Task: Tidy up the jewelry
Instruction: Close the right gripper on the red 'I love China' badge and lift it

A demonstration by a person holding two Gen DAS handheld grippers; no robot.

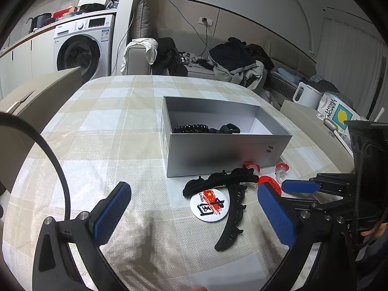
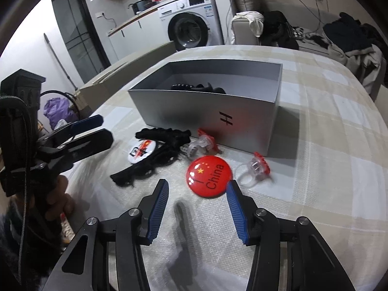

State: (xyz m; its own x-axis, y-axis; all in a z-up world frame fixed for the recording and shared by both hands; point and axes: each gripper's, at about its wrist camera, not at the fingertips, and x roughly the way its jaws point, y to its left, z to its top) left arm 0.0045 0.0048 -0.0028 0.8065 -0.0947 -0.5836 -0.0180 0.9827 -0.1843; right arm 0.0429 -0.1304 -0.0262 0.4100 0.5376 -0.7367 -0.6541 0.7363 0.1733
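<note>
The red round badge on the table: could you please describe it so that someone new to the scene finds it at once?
Start at the open grey box on the checked tablecloth. In front of its near wall lie small items; the red round badge lies flat nearest the right tool. Unlike the white round badge beside the black hair claw, it is all red, with yellow stars and the word China.

Grey box [image 1: 225,143] on checked tablecloth [image 1: 109,145], black coiled hair tie [image 1: 191,128] inside, black claw clips [image 1: 228,194] and white badge [image 1: 209,202] before it, left gripper [image 1: 194,213] open nearer, right gripper [image 1: 286,189] over red badge [image 1: 265,180]
</note>
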